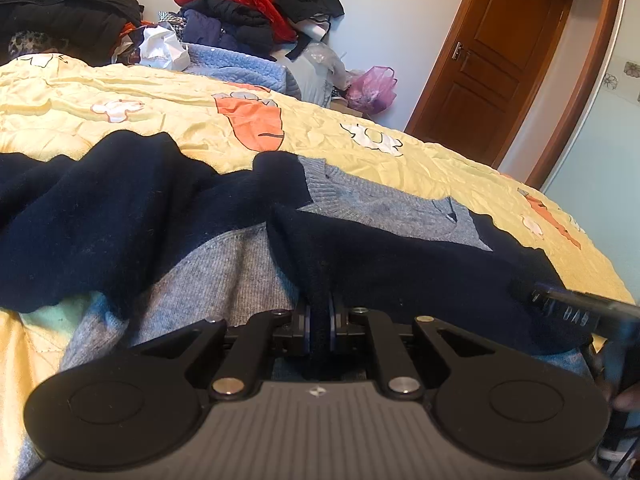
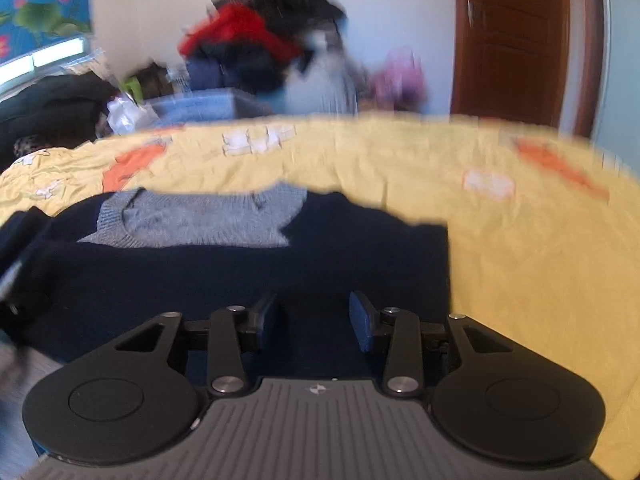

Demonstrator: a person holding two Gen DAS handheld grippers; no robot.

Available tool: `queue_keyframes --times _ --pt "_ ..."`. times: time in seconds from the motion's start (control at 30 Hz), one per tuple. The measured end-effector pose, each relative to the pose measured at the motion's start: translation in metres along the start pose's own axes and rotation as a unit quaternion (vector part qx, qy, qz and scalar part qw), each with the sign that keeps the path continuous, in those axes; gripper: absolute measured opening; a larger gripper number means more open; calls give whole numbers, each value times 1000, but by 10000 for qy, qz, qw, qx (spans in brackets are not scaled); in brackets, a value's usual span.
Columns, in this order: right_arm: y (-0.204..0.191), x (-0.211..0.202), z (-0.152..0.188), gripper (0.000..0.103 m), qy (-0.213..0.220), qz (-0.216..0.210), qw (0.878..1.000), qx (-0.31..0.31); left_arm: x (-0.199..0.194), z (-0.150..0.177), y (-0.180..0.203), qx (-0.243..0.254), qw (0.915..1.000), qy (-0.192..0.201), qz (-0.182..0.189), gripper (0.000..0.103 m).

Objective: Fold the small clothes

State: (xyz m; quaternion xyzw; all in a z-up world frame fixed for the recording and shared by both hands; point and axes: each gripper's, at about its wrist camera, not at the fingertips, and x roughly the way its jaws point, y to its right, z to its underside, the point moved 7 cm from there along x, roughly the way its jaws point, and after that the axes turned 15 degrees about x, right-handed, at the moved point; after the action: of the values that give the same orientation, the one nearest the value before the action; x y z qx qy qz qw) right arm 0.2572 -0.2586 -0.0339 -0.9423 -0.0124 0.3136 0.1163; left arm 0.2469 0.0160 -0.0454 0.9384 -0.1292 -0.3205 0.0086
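Left wrist view shows the left gripper (image 1: 319, 326) pressed together on a fold of the navy-and-grey sweater (image 1: 224, 264), which lies across the yellow bedspread (image 1: 168, 92) in mid frame. To fold well, I think it should carry the edge flat over the body. The right gripper (image 2: 314, 326) is spread, holding nothing, above the navy cloth.
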Motion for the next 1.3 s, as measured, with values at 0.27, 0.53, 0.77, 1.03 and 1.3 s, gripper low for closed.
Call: queue_keyframes --times 0.27,0.53,0.77,1.03,1.3 --pt "-1 0 2 63 -14 156 9999 -15 -10 -1 0 9 10000 -25 -70 12" --pt "1 1 1 66 -25 95 9999 66 -113 5 -97 -902 9917 757 -515 15" --pt "1 1 1 67 -34 72 9999 77 -142 59 -281 -4281 8967 757 -831 23" --pt "0 1 1 72 -57 -8 9999 113 -135 66 -315 -4749 8708 957 -835 24" --pt "-2 2 2 77 -99 -61 9999 67 -145 27 -297 -3456 9120 766 -2074 6"
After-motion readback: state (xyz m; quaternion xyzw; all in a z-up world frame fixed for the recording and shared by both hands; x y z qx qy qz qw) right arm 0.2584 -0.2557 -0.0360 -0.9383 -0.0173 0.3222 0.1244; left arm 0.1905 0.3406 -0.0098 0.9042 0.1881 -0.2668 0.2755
